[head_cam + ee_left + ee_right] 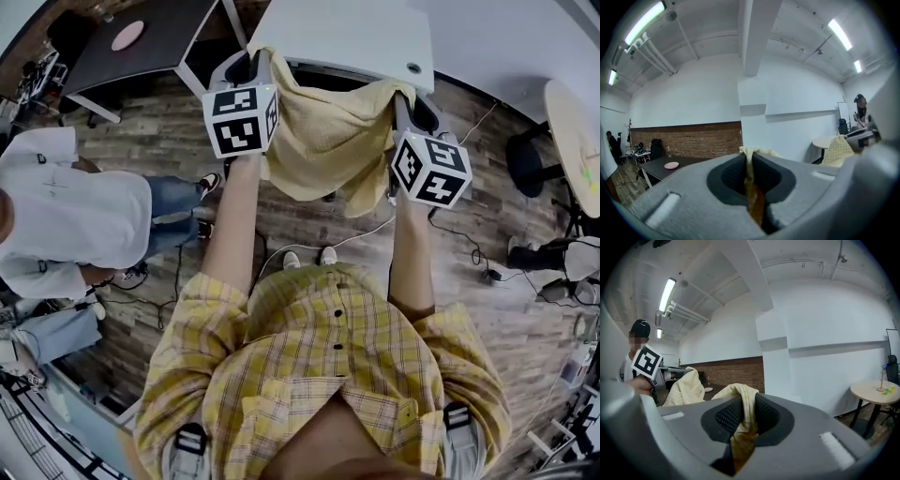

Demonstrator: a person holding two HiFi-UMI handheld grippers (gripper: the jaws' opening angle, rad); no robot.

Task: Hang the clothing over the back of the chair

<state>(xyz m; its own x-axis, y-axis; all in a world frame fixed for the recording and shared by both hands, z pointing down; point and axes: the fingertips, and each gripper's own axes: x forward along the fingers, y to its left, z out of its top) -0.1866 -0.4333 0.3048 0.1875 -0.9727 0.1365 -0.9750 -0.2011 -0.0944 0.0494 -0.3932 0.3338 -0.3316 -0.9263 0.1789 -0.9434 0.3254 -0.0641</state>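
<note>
A pale yellow garment (328, 141) hangs spread between my two grippers, in front of the person's chest and above the wooden floor. My left gripper (246, 70) is shut on the garment's left top edge, and the cloth (749, 171) is pinched between its dark pads. My right gripper (405, 98) is shut on the right top edge, where a fold of cloth (740, 397) bulges out over its jaws. Both grippers point roughly level, away from the body. Whatever stands behind the hanging cloth is hidden, and I cannot make out a chair back.
A white table (375, 42) stands just beyond the garment. A dark table (164, 47) with a pink plate (127, 36) is at the far left. A person in a white shirt (75, 216) stands left. A round table (574, 131), a black stool (527, 159) and floor cables are right.
</note>
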